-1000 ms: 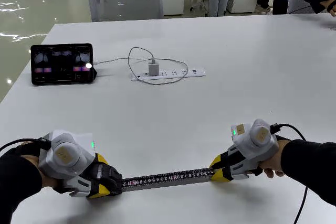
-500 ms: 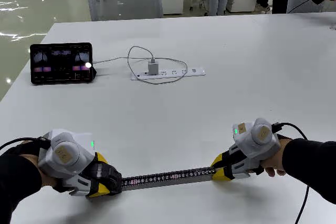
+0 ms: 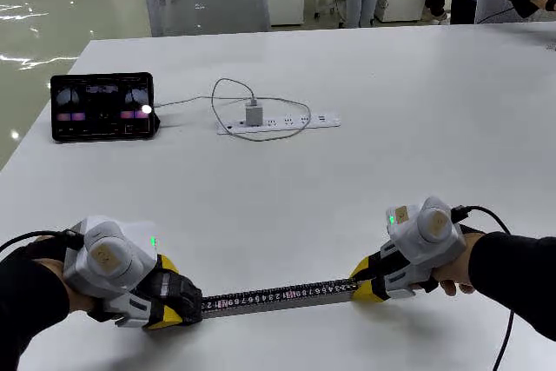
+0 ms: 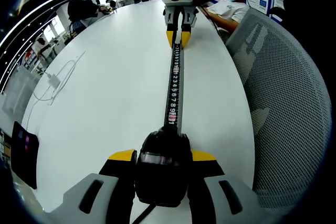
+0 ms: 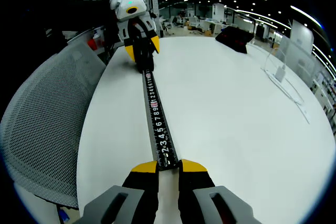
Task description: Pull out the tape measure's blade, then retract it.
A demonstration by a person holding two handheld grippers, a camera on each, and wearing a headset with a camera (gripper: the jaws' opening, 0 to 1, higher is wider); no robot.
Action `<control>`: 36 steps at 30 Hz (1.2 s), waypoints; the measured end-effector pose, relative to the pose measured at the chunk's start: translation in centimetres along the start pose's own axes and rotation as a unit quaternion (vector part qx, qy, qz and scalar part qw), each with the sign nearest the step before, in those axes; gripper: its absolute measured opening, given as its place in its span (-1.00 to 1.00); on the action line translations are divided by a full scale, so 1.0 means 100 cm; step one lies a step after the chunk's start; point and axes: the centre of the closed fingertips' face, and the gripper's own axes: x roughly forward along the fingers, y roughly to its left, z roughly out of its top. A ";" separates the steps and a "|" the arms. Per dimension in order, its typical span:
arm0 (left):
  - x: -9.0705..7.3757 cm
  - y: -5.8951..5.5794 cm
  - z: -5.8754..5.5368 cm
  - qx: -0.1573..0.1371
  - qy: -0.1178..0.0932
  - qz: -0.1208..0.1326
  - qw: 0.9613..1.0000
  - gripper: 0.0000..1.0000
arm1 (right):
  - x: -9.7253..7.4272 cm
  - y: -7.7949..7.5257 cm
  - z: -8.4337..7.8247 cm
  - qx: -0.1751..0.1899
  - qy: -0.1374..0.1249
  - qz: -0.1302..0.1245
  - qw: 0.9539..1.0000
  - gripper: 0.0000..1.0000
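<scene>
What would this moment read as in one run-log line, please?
left gripper: shut on case | right gripper: shut on blade end | blade: out between them

A black, glossy tape measure case [image 4: 163,169] sits clamped in the left gripper [image 4: 163,157]. Its dark blade [image 3: 280,294] with pale numerals runs out straight, apparently resting on the white table [image 3: 365,110], its tip pinched in the right gripper [image 5: 168,167].

Grey shells, yellow tips on left claw [image 3: 174,294], right claw [image 3: 360,281]; black cables [image 3: 486,211], sleeves [image 3: 517,271].
</scene>
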 end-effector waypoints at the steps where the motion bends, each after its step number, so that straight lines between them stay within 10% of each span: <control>1: 0.000 0.000 0.000 0.005 0.001 -0.001 1.000 -0.34 | 0.000 0.000 0.000 -0.006 0.006 -0.001 1.000 -0.80; 36: -0.022 -0.001 0.009 0.005 0.011 -0.021 1.000 -0.23 | -0.003 0.007 0.000 -0.107 0.108 0.029 0.988 -0.64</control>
